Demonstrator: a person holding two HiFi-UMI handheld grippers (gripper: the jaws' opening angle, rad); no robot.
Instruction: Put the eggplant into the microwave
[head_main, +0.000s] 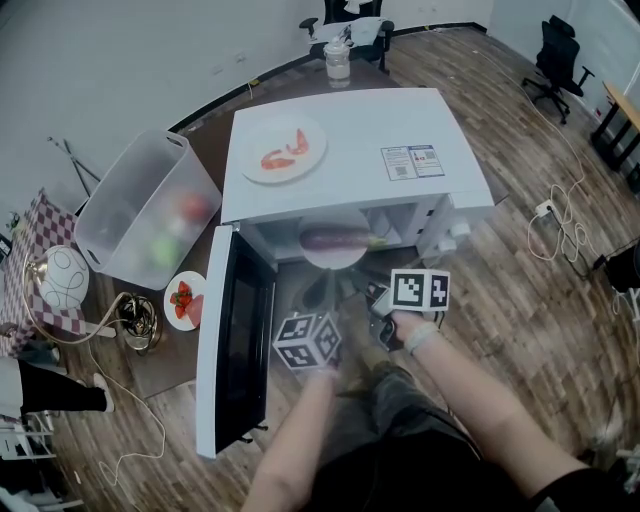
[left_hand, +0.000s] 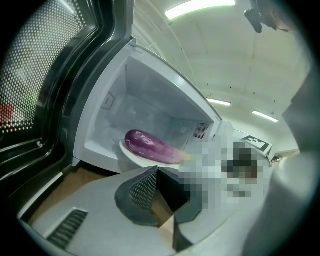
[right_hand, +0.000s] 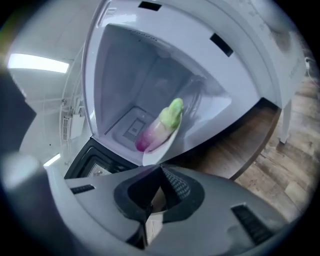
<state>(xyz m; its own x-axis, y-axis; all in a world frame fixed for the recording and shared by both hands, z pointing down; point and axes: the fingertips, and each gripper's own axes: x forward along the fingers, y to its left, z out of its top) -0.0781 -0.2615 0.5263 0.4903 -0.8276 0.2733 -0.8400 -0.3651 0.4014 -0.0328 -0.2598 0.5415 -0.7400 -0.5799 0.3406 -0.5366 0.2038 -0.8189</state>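
A purple eggplant (head_main: 335, 238) with a green stem end lies on a white plate (head_main: 336, 259) inside the open white microwave (head_main: 350, 160). The plate's front rim reaches the cavity's opening. The eggplant (left_hand: 149, 145) shows side-on in the left gripper view, and the eggplant (right_hand: 158, 128) shows end-on in the right gripper view. My left gripper (left_hand: 157, 170) and right gripper (right_hand: 161, 168) are both shut with nothing in them, a short way in front of the opening. In the head view the left gripper (head_main: 318, 318) and right gripper (head_main: 385, 305) sit side by side below the cavity.
The microwave door (head_main: 235, 340) swings open to the left. A plate of red food (head_main: 283, 150) rests on the microwave's top. A clear plastic bin (head_main: 150, 205) and a small dish of red pieces (head_main: 185, 300) stand at the left. Cables (head_main: 560, 225) cross the wooden floor.
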